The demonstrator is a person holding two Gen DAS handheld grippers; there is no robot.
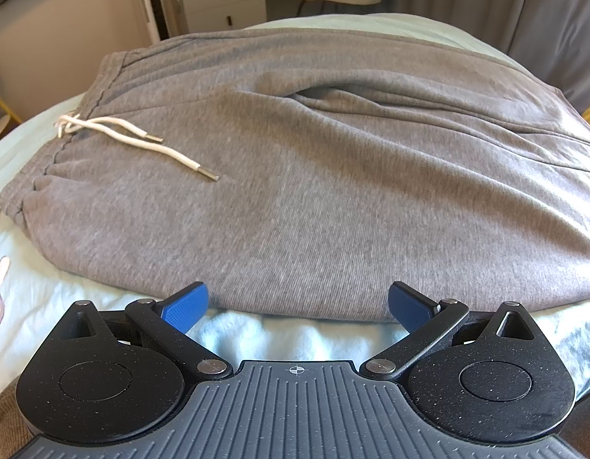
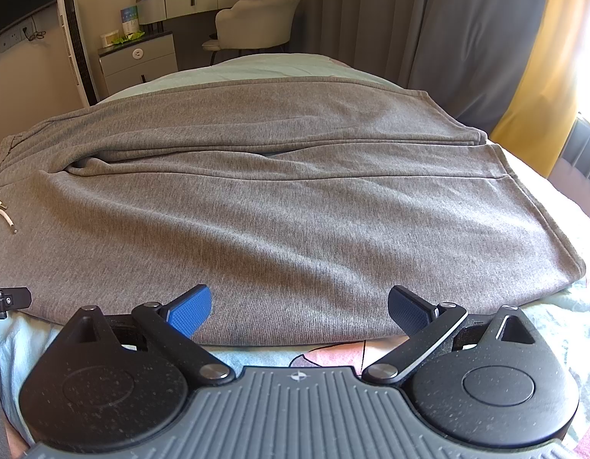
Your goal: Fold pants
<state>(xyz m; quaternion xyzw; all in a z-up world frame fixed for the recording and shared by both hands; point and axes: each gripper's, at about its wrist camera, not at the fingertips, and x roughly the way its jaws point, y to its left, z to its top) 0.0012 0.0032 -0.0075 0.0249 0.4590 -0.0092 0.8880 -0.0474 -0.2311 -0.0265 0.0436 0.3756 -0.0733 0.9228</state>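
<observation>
Nearest me, my left gripper (image 1: 298, 302) and my right gripper (image 2: 299, 304) both stand spread wide with nothing between the blue pads, poised at the near edge of the pants (image 1: 314, 176). These grey sweatpants lie flat on the pale bedsheet (image 1: 34, 294), waistband to my left with the white drawstring (image 1: 142, 141) loose on top, hems (image 2: 524, 176) to my right. The two legs lie side by side, not stacked, so I judge no fold made yet: lengthwise and crosswise folds both remain. Farther off stand a bedside cabinet (image 2: 142, 61), a chair (image 2: 256, 23) and grey curtains (image 2: 390, 19). I can read no writing or label anywhere.
</observation>
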